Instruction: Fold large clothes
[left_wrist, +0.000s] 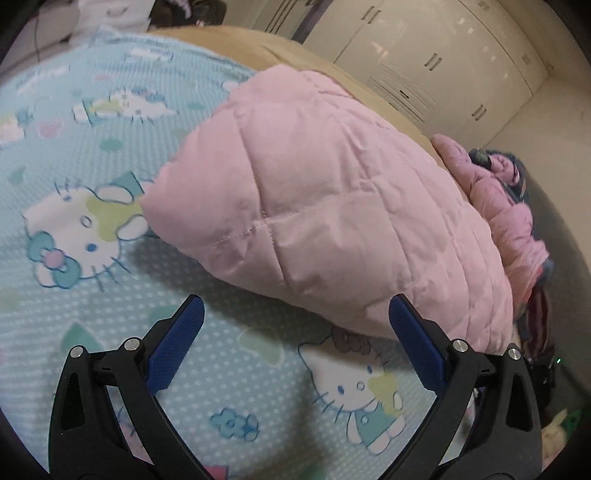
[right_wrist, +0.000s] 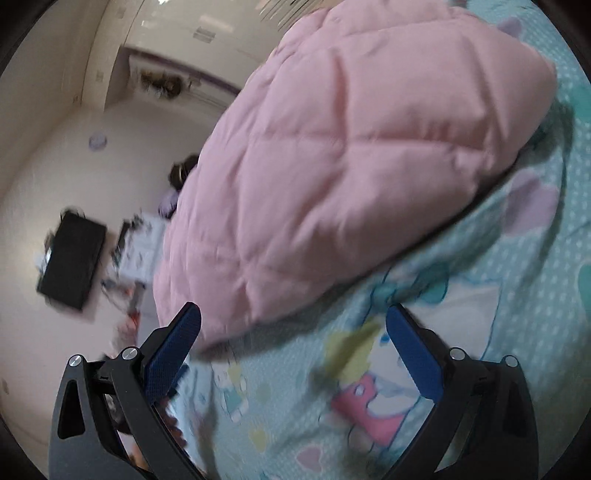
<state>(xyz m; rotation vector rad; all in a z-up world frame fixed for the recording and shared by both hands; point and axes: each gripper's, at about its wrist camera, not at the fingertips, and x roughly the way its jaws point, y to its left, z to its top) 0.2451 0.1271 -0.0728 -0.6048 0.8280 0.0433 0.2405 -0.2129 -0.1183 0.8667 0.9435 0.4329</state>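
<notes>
A pink quilted puffy coat (left_wrist: 332, 206) lies folded into a thick bundle on a light blue cartoon-cat bedsheet (left_wrist: 74, 155). My left gripper (left_wrist: 295, 314) is open and empty, just short of the bundle's near edge, its right finger (left_wrist: 417, 347) close to the fabric. In the right wrist view the same coat (right_wrist: 332, 166) fills the upper middle, hanging a little past the bed's edge. My right gripper (right_wrist: 293, 317) is open and empty, its left finger (right_wrist: 173, 350) just under the coat's lower corner. The right view is motion-blurred.
More pink and dark clothes (left_wrist: 509, 206) are piled beyond the coat at the bed's right side. A tan blanket (left_wrist: 258, 48) lies behind. White wardrobe doors (left_wrist: 424, 55) line the wall. On the floor lie a black box (right_wrist: 72, 262) and scattered papers (right_wrist: 140, 247).
</notes>
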